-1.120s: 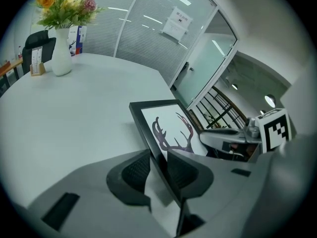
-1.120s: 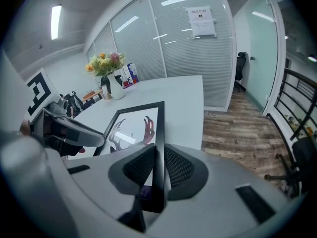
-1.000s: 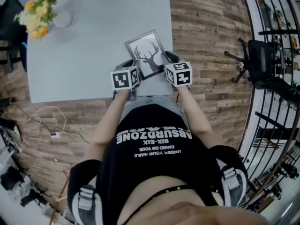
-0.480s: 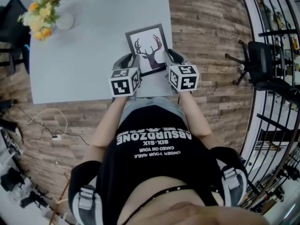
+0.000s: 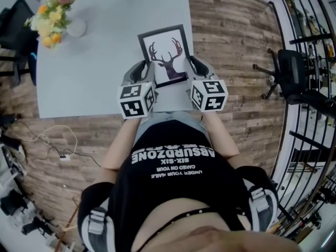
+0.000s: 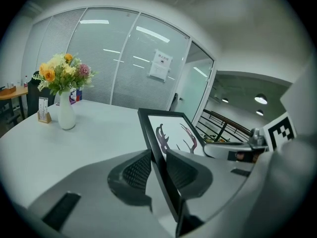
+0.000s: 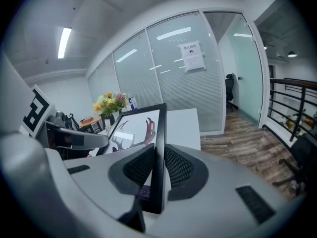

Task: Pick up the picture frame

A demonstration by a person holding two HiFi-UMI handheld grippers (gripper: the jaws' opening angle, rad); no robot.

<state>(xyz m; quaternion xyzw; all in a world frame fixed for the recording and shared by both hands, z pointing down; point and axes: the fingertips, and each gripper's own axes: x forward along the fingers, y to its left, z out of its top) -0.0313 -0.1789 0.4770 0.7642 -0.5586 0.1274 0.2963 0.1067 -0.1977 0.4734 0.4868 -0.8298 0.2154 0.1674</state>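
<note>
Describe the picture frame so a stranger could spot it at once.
Find the grey table on the wood floor; over its near edge, by the person, is the picture frame. Unlike the vase of flowers at the far corner, it is flat, black-rimmed and shows an antlered deer head.

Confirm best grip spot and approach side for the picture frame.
Likely the two long side rails near the bottom corners, coming from the person's side. The picture frame is thin and flat, so rails fit between pads: left gripper, jaws closing on one, right gripper on the other.
</note>
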